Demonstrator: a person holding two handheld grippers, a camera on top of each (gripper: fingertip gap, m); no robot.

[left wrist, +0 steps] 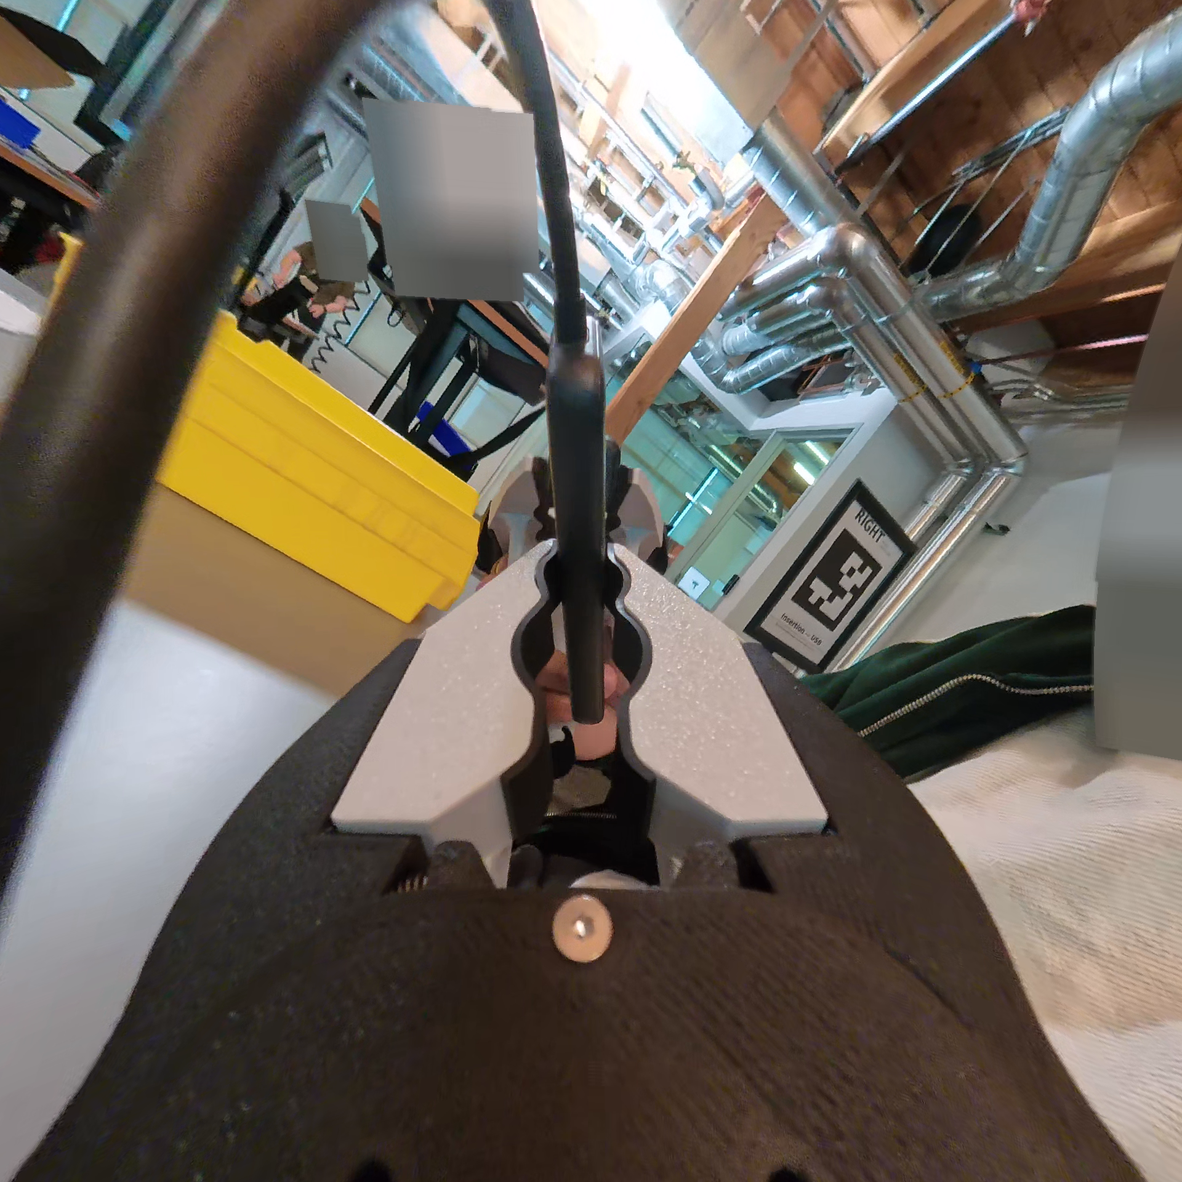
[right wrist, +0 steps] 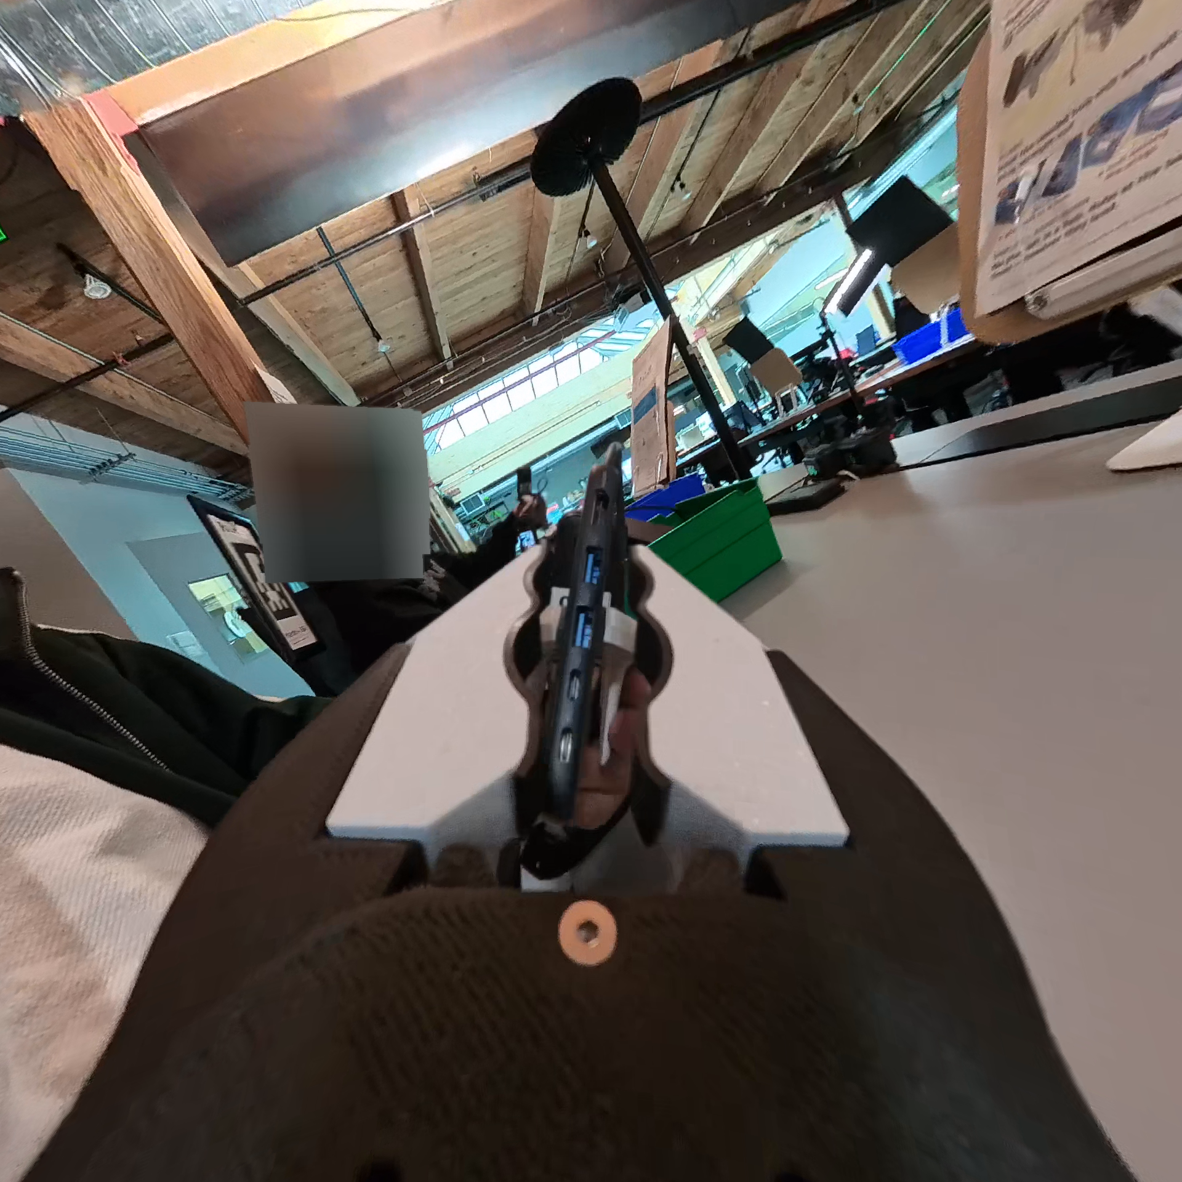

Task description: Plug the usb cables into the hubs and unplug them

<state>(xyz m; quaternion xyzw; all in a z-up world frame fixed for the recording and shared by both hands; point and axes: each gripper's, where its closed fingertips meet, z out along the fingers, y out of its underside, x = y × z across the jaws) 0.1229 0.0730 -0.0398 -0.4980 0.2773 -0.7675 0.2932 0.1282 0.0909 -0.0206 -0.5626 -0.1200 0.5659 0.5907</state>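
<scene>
A framed black-and-white marker sign (left wrist: pixel 831 575) stands on the table behind the left gripper (left wrist: pixel 579 569), and printed sheets (right wrist: pixel 1081 147) hang at the right view's upper corner. The yellow bin (left wrist: pixel 307 473) and green bin (right wrist: pixel 723 543) hide their contents. The left jaws are clamped on a black USB cable plug (left wrist: pixel 575 512); the right gripper (right wrist: pixel 588 575) clamps a dark USB hub (right wrist: pixel 585 614), its blue ports facing up.
</scene>
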